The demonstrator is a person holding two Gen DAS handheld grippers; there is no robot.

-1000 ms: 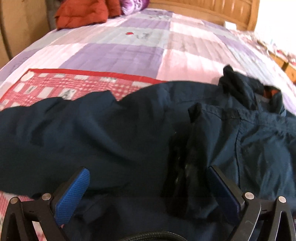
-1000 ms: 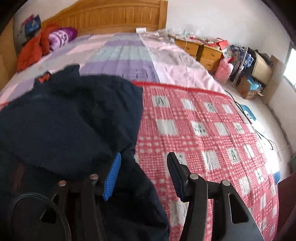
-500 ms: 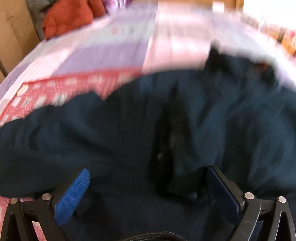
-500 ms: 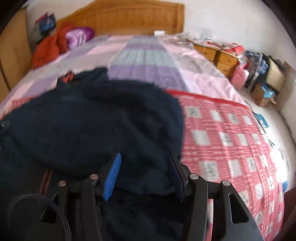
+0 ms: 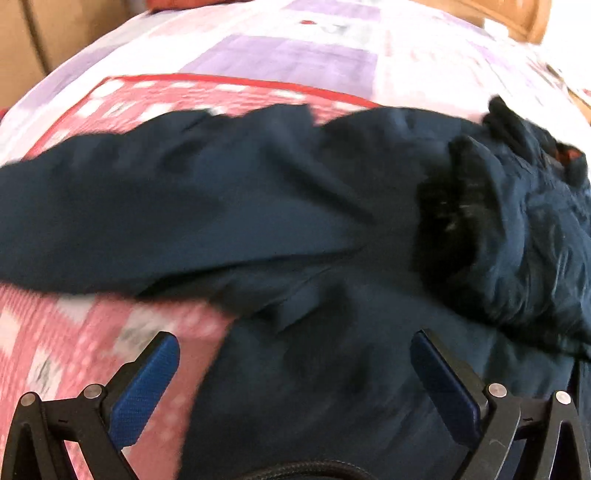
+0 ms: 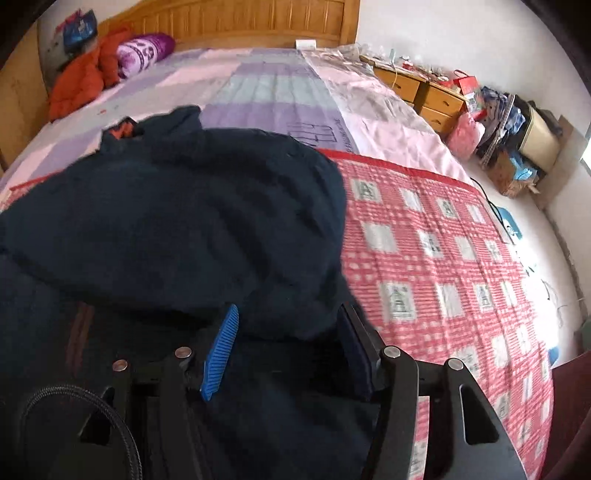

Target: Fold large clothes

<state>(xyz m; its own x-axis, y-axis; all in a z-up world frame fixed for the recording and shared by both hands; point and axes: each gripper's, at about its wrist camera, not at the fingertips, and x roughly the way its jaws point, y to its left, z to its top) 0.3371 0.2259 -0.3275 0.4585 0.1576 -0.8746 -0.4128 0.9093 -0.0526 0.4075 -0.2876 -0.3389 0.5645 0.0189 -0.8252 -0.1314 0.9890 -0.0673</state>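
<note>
A large dark navy jacket (image 5: 280,206) lies spread on a red-and-white checked mat (image 5: 74,332) on the bed, one sleeve folded across its body. It also shows in the right wrist view (image 6: 177,229), with its collar and an orange lining at the far end. My left gripper (image 5: 293,350) is open and empty just above the jacket's near hem. My right gripper (image 6: 288,332) is open, its blue pads either side of a bulge of the jacket's cloth near the right edge, not closed on it.
The checked mat (image 6: 436,251) lies over a purple and pink quilt (image 6: 266,88). An orange garment (image 6: 81,85) and a purple pillow (image 6: 146,50) sit by the wooden headboard (image 6: 236,18). Wooden drawers (image 6: 424,88) and cluttered bags (image 6: 513,125) stand on the floor to the right.
The left gripper has shifted left, so the checked mat now shows under its left finger. The right gripper has moved left over the jacket, with cloth now between its pads.
</note>
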